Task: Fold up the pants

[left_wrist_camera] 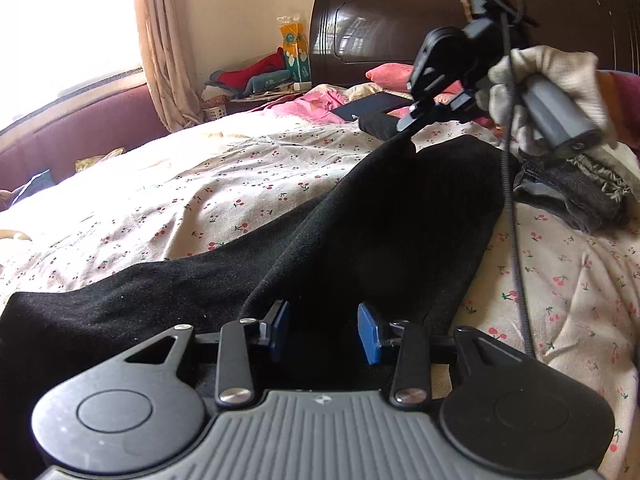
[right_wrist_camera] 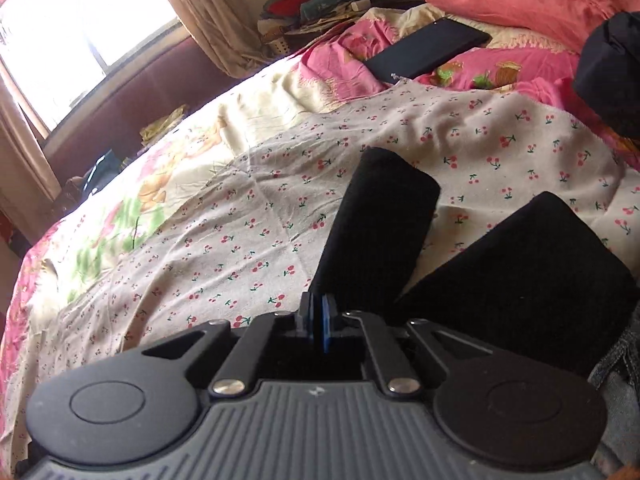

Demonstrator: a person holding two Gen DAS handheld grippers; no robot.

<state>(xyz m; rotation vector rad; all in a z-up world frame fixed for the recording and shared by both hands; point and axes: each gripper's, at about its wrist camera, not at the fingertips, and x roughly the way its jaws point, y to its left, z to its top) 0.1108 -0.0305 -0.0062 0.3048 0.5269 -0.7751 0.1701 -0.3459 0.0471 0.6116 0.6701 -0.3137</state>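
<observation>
At the bottom of its view the left tongs (left_wrist_camera: 323, 332) stand spread over the black pants (left_wrist_camera: 380, 216), while the right tongs (right_wrist_camera: 318, 320), pressed together, pinch a pant leg on the cherry-print bedsheet (right_wrist_camera: 240, 216) mid-frame.

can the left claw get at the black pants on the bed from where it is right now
Probably yes. The left claw is open right over the black pants, with nothing between its pads and the fabric. The right claw already pinches the far end, clear of its path.
</observation>
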